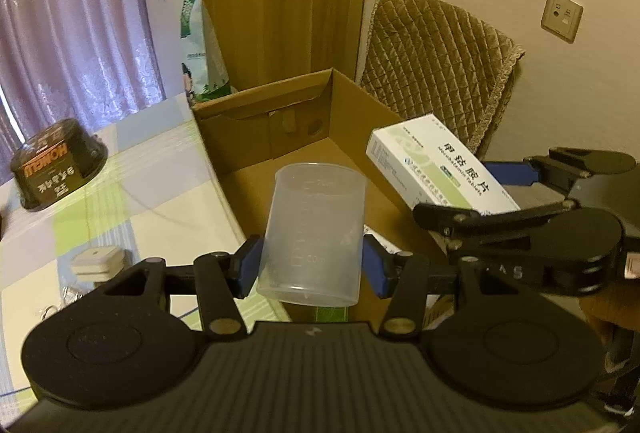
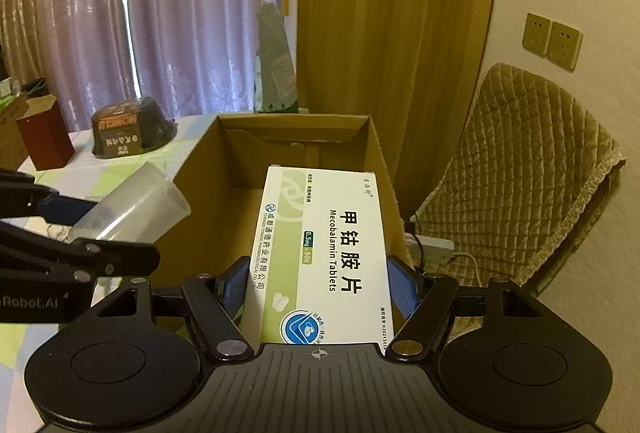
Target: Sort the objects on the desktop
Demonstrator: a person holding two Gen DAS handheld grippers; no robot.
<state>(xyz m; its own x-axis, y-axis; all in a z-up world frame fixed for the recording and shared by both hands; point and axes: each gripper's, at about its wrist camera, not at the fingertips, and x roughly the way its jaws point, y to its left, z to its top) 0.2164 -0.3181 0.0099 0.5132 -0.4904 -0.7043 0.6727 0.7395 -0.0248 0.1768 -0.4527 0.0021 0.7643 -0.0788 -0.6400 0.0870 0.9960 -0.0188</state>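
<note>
My left gripper (image 1: 310,267) is shut on a clear plastic measuring cup (image 1: 316,233), held upright above the near edge of an open cardboard box (image 1: 280,121). My right gripper (image 2: 318,287) is shut on a white and green Mecobalamin tablet box (image 2: 324,253), held flat over the same cardboard box (image 2: 296,153). In the left wrist view the tablet box (image 1: 436,165) hangs over the cardboard box's right side, with the right gripper (image 1: 516,193) behind it. The right wrist view shows the cup (image 2: 136,205) and the left gripper (image 2: 72,229) at the left.
A dark upturned bowl (image 1: 60,165) with printed labels sits on the checked tablecloth (image 1: 152,185) at the left. A white adapter (image 1: 98,261) lies near the left gripper. A red carton (image 2: 44,137) stands further left. A green bag (image 1: 200,45) and a quilted chair (image 1: 440,73) stand behind the box.
</note>
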